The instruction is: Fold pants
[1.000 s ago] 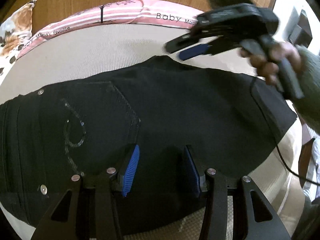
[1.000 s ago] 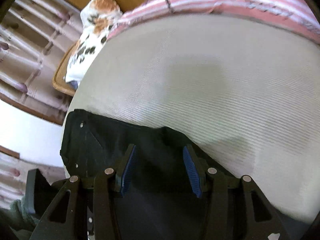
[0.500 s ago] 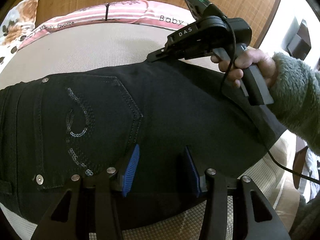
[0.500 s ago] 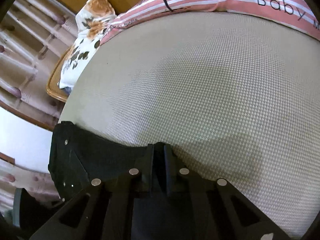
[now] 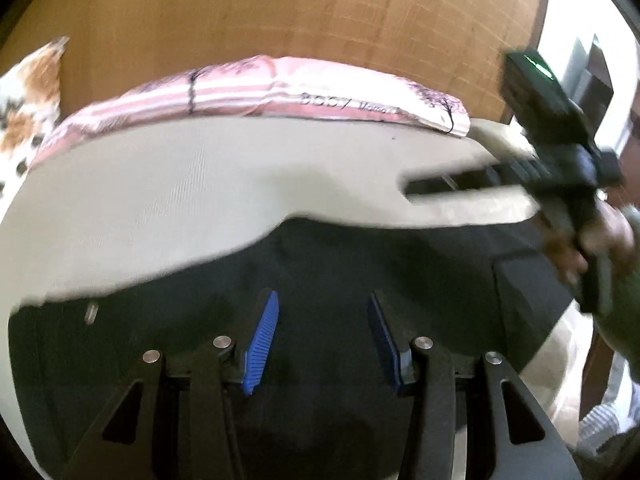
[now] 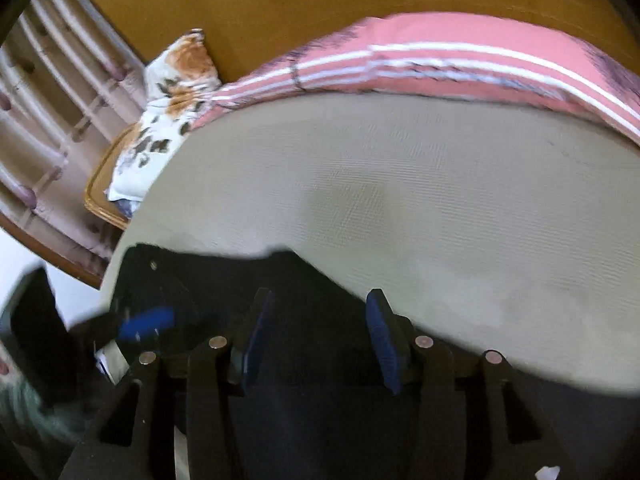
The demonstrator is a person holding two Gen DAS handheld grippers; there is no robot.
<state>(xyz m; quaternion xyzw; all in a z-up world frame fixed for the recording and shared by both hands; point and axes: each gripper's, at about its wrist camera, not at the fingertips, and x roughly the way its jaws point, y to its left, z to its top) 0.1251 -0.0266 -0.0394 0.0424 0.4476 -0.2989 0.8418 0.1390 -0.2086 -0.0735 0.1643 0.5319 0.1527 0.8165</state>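
Note:
The black pants (image 5: pixel 340 272) lie flat on the beige mattress (image 5: pixel 200 184). My left gripper (image 5: pixel 323 300) hangs above them, open, with nothing between its blue pads (image 5: pixel 260 344). My right gripper (image 6: pixel 320 300) is over the pants' far edge (image 6: pixel 224 280). Its jaws are opening, and nothing is pinched between them; the dark cloth lies below. In the left wrist view the right gripper's body (image 5: pixel 560 168) is blurred at the right, held by a hand (image 5: pixel 568 256). A blue pad of the left gripper (image 6: pixel 148 324) shows at the lower left of the right wrist view.
A pink striped blanket (image 5: pixel 280 96) runs along the mattress's far side against a wooden headboard (image 5: pixel 320 12). A floral pillow (image 6: pixel 176 92) rests at the far left corner above a wooden stand (image 6: pixel 100 200). Bare mattress (image 6: pixel 400 208) stretches beyond the pants.
The right gripper was open, shut at the pants' edge half a second ago, and now stands open again. Both grippers have lifted and drawn back; the pants sit lower in both views.

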